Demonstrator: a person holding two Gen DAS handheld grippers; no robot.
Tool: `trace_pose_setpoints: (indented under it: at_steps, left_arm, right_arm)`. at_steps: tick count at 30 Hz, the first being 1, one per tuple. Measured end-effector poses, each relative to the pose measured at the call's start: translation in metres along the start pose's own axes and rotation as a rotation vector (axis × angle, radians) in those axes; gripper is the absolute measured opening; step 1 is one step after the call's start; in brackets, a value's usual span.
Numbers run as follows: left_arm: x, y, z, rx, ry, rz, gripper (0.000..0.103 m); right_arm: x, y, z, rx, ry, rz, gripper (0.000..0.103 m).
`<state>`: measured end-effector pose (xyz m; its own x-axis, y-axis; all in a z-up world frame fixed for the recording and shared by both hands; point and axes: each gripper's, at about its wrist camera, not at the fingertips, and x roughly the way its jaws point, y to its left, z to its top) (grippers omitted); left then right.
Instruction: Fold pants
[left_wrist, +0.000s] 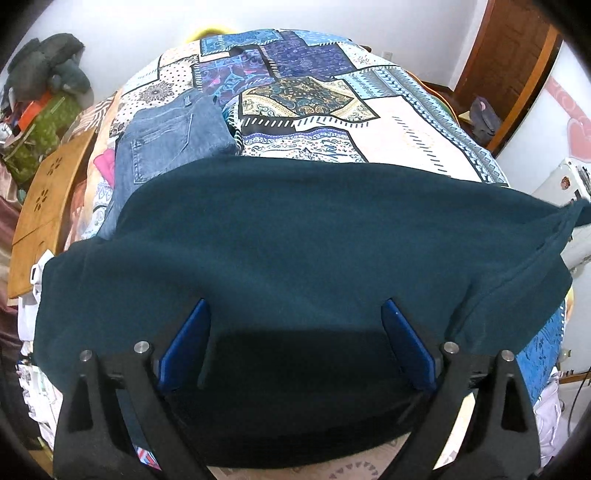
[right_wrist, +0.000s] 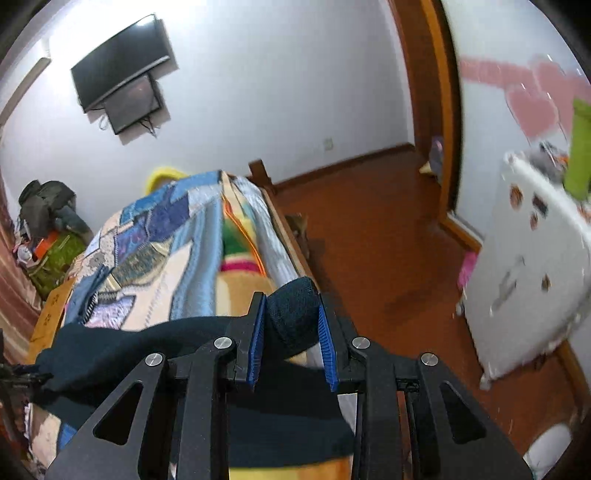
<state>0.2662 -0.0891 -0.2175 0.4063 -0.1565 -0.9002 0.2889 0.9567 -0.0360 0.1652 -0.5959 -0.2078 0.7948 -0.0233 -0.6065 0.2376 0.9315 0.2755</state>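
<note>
Two grippers were recorded over a bed covered by a patchwork bedspread (left_wrist: 406, 122). Left gripper (left_wrist: 295, 314): blue pads spread wide, jaws standing well apart above the dark teal pants (left_wrist: 295, 229), nothing pinched between them. Right gripper (right_wrist: 291, 306): jaws drawn in close on a bunched fold of the same teal pants (right_wrist: 293, 314), the cloth filling the gap between the blue pads. Pants: spread broadly across the near part of the bed, one end trailing off to the right toward the held fold. Folded blue jeans (left_wrist: 173, 136): lying on the bedspread farther back at the left, just beyond the pants' far edge. Wooden board (left_wrist: 48, 206): beside the bed at the left. Wall screens (right_wrist: 122, 74): far, upper left. White cabinet (right_wrist: 535, 266): right, on the wooden floor (right_wrist: 388, 240).
</note>
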Motion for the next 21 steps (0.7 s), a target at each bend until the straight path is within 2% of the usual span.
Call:
trace_pose_setpoints:
  at_steps: [9, 14, 16, 18, 21]
  left_arm:
    - [-0.003, 0.002, -0.007, -0.039, -0.013, 0.001, 0.097]
    - [-0.005, 0.003, -0.009, -0.043, -0.024, -0.002, 0.097]
    - [-0.007, 0.005, -0.010, -0.048, -0.027, -0.005, 0.097]
    - [-0.010, 0.009, -0.010, -0.056, -0.039, -0.004, 0.097]
    - [-0.021, 0.021, -0.011, -0.083, -0.073, 0.010, 0.097]
  right_arm:
    - [-0.002, -0.028, -0.056, 0.062, 0.117, -0.025, 0.025]
    - [-0.002, -0.023, -0.071, 0.009, 0.203, -0.084, 0.030]
    - [-0.005, -0.016, -0.072, -0.041, 0.222, -0.125, 0.033]
    - [-0.010, -0.010, -0.068, -0.081, 0.222, -0.166, 0.044]
    - [-0.022, 0.002, -0.057, -0.115, 0.177, -0.179, 0.052]
